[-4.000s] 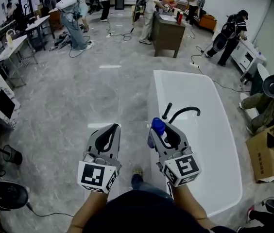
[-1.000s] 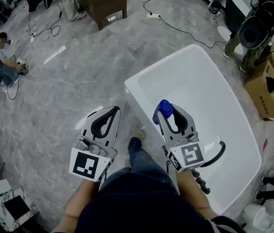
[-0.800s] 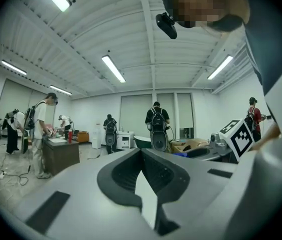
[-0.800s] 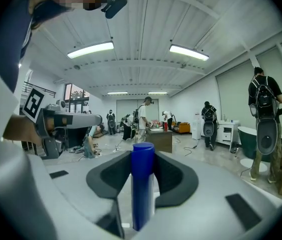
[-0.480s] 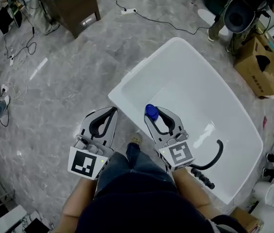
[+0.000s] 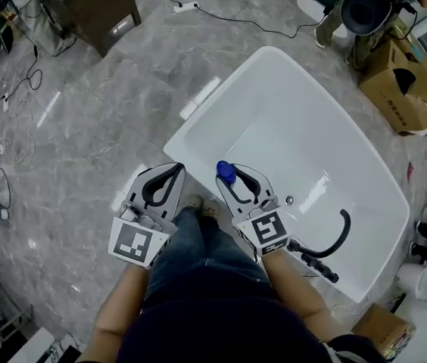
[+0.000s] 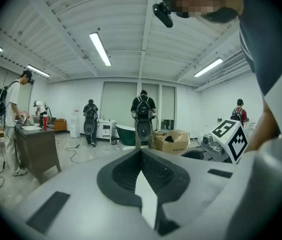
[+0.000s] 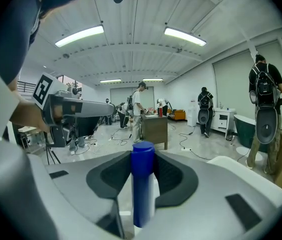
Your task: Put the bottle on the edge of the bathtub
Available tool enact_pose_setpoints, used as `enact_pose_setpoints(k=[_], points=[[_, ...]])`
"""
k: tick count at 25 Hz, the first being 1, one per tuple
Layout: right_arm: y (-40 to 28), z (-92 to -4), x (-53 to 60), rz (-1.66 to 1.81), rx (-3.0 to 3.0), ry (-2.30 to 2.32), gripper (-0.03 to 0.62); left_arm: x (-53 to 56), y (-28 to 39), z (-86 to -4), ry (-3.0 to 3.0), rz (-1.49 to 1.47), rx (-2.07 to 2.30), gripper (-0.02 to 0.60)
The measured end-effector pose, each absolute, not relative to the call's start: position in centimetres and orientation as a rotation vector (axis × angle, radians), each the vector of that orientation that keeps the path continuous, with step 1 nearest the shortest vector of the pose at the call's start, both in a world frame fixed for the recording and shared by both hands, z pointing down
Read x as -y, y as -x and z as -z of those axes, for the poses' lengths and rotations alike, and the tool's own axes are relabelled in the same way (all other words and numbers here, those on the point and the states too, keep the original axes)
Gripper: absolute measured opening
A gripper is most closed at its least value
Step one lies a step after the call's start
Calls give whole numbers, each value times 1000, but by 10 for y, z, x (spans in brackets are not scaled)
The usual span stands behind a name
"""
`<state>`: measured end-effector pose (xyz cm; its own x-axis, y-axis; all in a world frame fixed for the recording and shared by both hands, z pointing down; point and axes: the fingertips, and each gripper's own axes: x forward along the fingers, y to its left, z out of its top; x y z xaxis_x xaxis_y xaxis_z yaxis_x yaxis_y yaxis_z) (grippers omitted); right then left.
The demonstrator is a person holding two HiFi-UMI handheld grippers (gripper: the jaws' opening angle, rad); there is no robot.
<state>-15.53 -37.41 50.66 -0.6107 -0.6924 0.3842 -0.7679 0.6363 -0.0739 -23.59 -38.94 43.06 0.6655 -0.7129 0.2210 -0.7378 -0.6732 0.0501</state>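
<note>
The right hand-held gripper (image 6: 236, 175) stands partly open, its jaws pressed on the bottle (image 6: 225, 172); the bottle is upright between them with its blue cap uppermost, a hold that should let it go down on its base without tipping. It hangs just over the near-left end of the white bathtub (image 6: 229, 93), about where the rim curves round. I judge the carry close to done, with lowering and release left. The left hand-held gripper (image 6: 174, 171) has its jaws closed together on nothing; it sits at 9 o'clock of the right one, over the floor (image 6: 107, 127) and apart from the tub, seemingly kept out of the way.

The rim is narrow and rounded, with the basin falling away at 3 o'clock and the floor at 9 o'clock, so the base wants centring on it. A black faucet (image 6: 340, 240) rises at 4 o'clock, well apart; the person's legs (image 6: 198, 248) crowd 6 o'clock; from 10 to 1 o'clock the rim runs bare, with open room above it.
</note>
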Motion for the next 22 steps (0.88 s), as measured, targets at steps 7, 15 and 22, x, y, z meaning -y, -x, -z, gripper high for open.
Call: enact_pose_setpoints(k=[7,15,22], points=[[173,-560,382,-378,2478,-1155,153,397,246,-475,-2733,-339,1084,23],[182,-617,391,-419,2405,-1074,150,399,255,-530,-2674,-501,1011,23],[184,-665,389,-418,2340,-956,150,394,246,-549,-2636,-534,1005,23]])
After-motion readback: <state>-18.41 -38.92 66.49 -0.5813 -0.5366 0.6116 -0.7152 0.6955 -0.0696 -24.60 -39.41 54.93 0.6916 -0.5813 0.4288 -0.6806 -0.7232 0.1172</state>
